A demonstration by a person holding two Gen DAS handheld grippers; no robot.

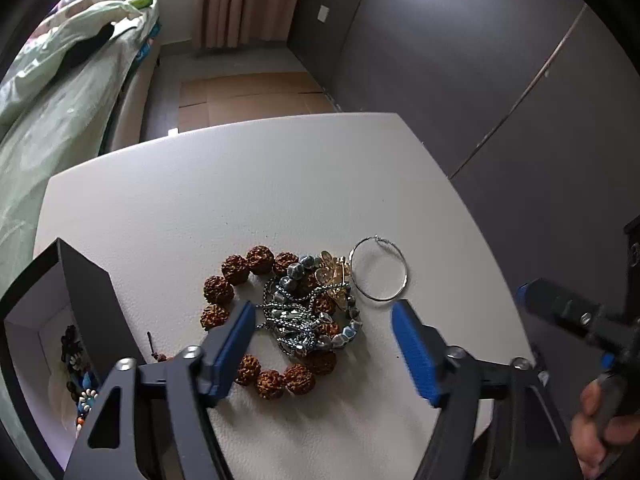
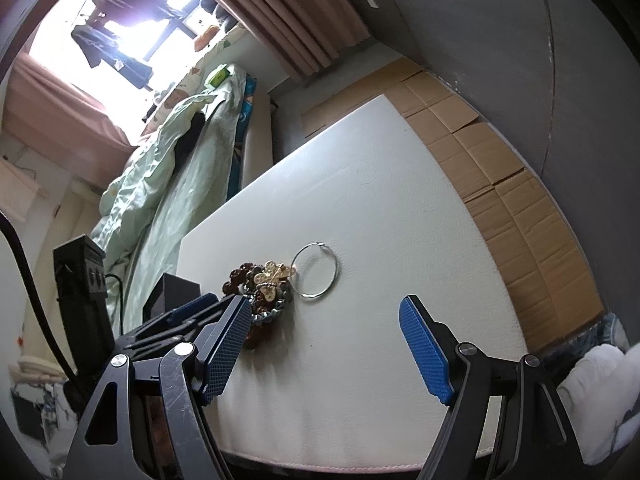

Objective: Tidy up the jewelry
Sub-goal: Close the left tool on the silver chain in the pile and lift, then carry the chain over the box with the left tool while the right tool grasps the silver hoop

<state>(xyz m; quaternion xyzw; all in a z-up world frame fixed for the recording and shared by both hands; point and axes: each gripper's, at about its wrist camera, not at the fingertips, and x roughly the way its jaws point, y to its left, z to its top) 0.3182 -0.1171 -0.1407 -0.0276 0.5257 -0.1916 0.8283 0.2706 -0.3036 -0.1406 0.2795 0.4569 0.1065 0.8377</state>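
My finger pads (image 1: 414,350) are blue textured rubber on matt black arms. The hoop earring (image 1: 379,269) is thin shiny metal. The brown beads (image 1: 218,289) look rough and knobbly. The white table (image 1: 240,200) is faintly grained and matt.

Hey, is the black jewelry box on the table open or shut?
Open. The left wrist view looks into the black box: no lid covers it, and its white interior holds beaded jewelry.

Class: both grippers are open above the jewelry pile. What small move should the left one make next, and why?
Probably lower the left gripper and close on the silver chain. It lies on top of the brown bead bracelet, between the open jaws, with the box close by.
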